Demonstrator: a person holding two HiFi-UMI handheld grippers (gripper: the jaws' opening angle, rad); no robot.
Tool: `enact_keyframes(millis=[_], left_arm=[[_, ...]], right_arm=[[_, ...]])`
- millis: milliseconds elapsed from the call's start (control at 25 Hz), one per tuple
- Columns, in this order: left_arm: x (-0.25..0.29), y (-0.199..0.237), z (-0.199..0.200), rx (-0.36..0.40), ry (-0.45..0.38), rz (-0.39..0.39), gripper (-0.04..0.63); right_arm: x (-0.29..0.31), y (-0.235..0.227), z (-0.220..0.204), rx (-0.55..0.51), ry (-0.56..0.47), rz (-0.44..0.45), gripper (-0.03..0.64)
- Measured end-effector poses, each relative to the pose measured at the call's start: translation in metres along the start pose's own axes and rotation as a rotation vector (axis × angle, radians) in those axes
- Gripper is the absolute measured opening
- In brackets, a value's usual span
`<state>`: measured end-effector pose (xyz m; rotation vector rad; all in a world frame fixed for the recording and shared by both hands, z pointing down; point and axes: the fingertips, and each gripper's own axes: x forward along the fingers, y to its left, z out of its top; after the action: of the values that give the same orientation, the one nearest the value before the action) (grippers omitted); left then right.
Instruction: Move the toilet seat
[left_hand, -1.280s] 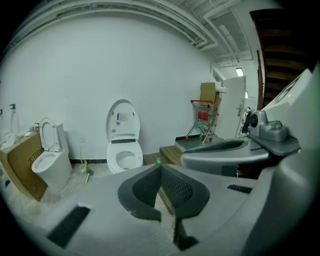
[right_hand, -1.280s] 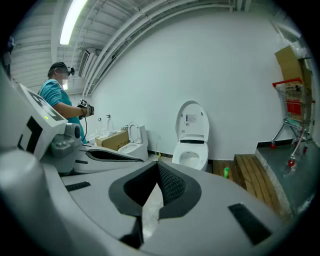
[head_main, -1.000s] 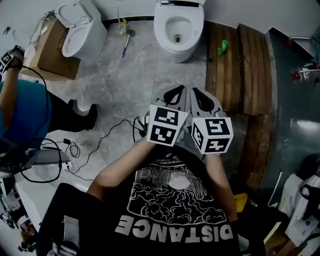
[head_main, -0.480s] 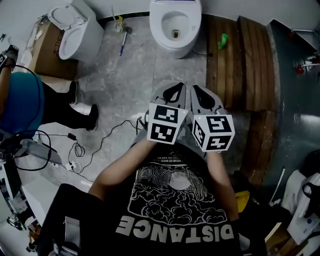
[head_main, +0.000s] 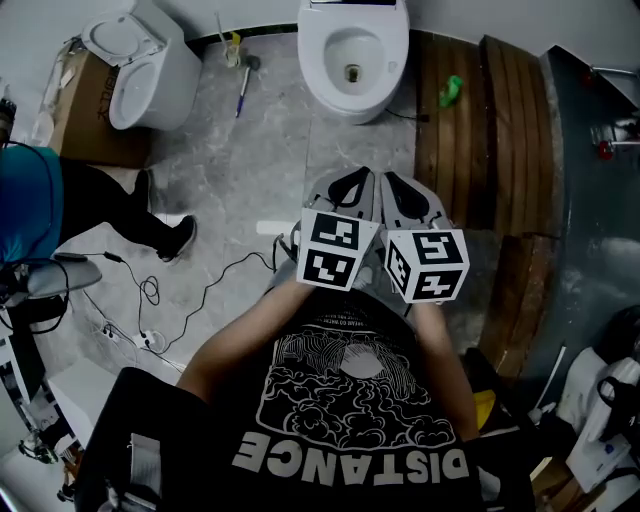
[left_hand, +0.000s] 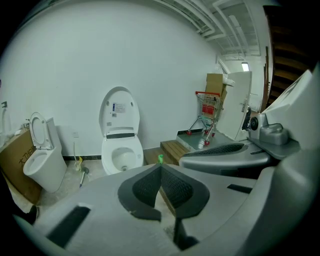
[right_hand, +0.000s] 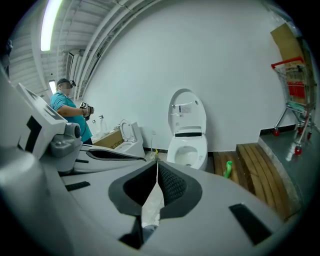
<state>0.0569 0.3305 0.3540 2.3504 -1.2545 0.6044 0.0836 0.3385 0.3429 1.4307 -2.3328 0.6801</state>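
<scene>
Left gripper (head_main: 348, 186) and right gripper (head_main: 402, 190) side by side, jaws together, nothing held. Seat (left_hand: 119, 113) stood upright on toilet (head_main: 352, 60) by the wall, well ahead.

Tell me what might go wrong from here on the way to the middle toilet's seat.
1. Loose cables lie on the floor left of the path; a foot may catch them.
2. The left tongs and right tongs are both shut; unless opened, they would likely bump the toilet's raised lid instead of gripping.
3. A green bottle sits on the wooden platform beside the toilet and could be knocked.
</scene>
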Motion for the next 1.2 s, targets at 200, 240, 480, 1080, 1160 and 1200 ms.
enact_keyframes(millis=[200, 240, 480, 1080, 1160, 1200], left_arm=[[0.029, 0.037, 0.015, -0.019, 0.016, -0.01, 0.012], [0.035, 0.044, 0.018, -0.024, 0.02, -0.015, 0.012], [0.067, 0.083, 0.025, -0.072, 0.055, -0.059, 0.012], [0.187, 0.185, -0.008, -0.352, 0.119, -0.183, 0.012], [0.199, 0.192, -0.021, -0.376, 0.15, -0.184, 0.012], [0.205, 0.194, -0.028, -0.393, 0.164, -0.189, 0.012]], right_arm=[[0.047, -0.007, 0.016, 0.017, 0.033, 0.003, 0.02], [0.056, -0.008, 0.02, 0.022, 0.037, 0.003, 0.02], [0.11, -0.012, 0.038, 0.072, 0.054, 0.014, 0.02], [0.241, -0.07, 0.006, 0.372, 0.107, -0.078, 0.02], [0.253, -0.077, -0.003, 0.42, 0.104, -0.102, 0.02], [0.259, -0.08, -0.007, 0.447, 0.103, -0.109, 0.021]])
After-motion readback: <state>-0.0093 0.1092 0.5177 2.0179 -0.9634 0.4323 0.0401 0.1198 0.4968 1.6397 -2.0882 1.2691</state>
